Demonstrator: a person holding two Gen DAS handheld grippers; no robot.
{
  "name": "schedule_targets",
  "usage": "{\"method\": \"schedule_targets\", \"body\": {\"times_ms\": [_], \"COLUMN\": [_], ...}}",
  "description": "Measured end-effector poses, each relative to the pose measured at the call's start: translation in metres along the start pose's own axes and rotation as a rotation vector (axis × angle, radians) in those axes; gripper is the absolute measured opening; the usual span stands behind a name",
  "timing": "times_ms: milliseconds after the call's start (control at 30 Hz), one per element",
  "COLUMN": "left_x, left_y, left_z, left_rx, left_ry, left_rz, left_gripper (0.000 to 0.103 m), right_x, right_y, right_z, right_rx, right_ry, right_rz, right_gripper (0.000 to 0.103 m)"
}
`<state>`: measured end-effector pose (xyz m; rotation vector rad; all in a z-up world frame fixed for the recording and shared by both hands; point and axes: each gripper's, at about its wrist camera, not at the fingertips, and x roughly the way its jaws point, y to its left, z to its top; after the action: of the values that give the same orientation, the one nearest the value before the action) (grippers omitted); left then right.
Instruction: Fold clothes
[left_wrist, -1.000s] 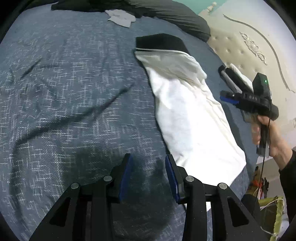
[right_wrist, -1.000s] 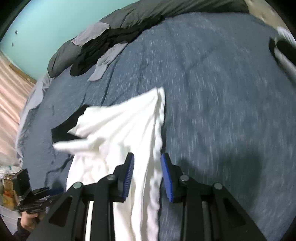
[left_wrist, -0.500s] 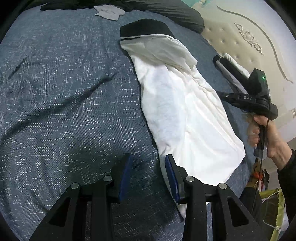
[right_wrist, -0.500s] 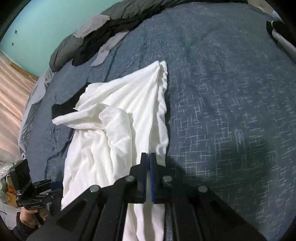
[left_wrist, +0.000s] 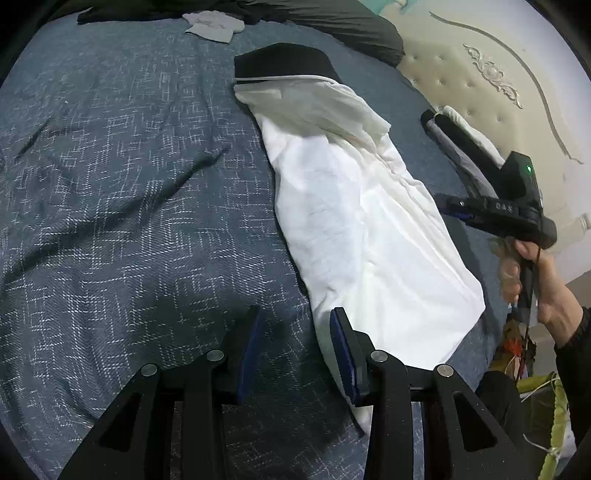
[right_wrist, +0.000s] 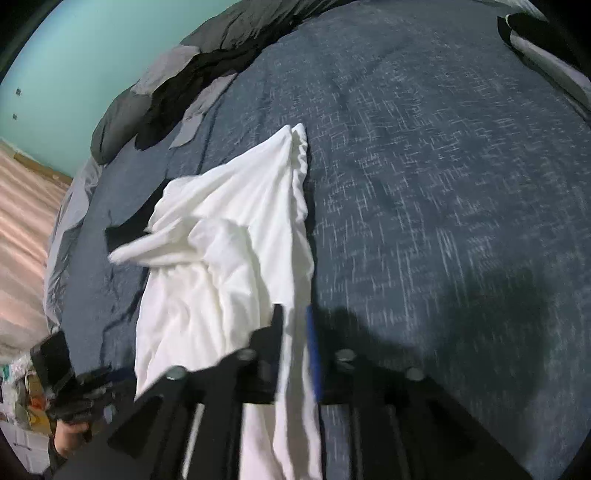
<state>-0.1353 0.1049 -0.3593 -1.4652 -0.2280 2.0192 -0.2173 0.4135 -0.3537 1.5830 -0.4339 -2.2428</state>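
Right wrist view: right gripper (right_wrist: 294, 325) jaws just reopened, seemingly astride white garment (right_wrist: 236, 258).

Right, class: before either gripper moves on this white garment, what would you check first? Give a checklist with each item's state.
1. Left gripper empty, jaws apart: ok.
2. Left gripper over the white garment: not ok, over the bedspread beside its edge.
3. Right gripper grip: not ok; jaws have just been opening, cloth between them unpinched.
4. Garment smooth: not ok, bunched folds.
5. Black piece part of the garment: cannot tell.
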Motion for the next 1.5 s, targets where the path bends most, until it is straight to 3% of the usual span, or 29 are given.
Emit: {"method": "schedule_targets", "body": {"times_ms": [233, 267, 300, 733, 867, 1033, 1233, 1300, 1500], "left_x": [0.0, 0.0, 0.001, 0.006, 0.007, 0.007, 0.004, 0.003, 0.001], "left_y": [-0.005, -0.005, -0.005, -0.009, -0.013, -0.014, -0.006, -0.005, 0.0], "left_z": [-0.003, -0.004, -0.004, 0.002, 0.003, 0.0, 0.002, 0.003, 0.005], "left_rx": [0.008, 0.009, 0.009, 0.011, 0.017, 0.019, 0.0, -0.001, -0.009], "left_ry": [0.005, 0.008, 0.01, 0.014, 0.015, 0.015, 0.007, 0.004, 0.0], "left_rz": [-0.009, -0.011, -0.011, -0.014, -0.018, -0.017, -0.016, -0.017, -0.022], "left_gripper": [0.04, 0.04, 0.04, 0.04, 0.04, 0.04, 0.04, 0.04, 0.04], "right_x": [0.007, 0.01, 0.01, -0.001, -0.021, -0.028, -0.008, 0.002, 0.041], "right_y": [0.003, 0.005, 0.005, 0.011, 0.016, 0.025, 0.092, 0.114, 0.165], "right_z": [-0.025, -0.028, -0.028, -0.024, -0.026, -0.022, 0.004, 0.01, 0.018], "right_rx": [-0.015, -0.017, -0.018, -0.017, -0.047, -0.074, -0.314, -0.406, -0.665], "right_ry": [0.055, 0.057, 0.052, 0.024, -0.014, -0.044, -0.082, -0.099, -0.078], "right_rz": [0.015, 0.014, 0.014, -0.026, -0.037, -0.015, -0.038, -0.074, -0.14], "right_gripper": [0.019, 0.007, 0.003, 0.004, 0.023, 0.025, 0.035, 0.054, 0.056]}}
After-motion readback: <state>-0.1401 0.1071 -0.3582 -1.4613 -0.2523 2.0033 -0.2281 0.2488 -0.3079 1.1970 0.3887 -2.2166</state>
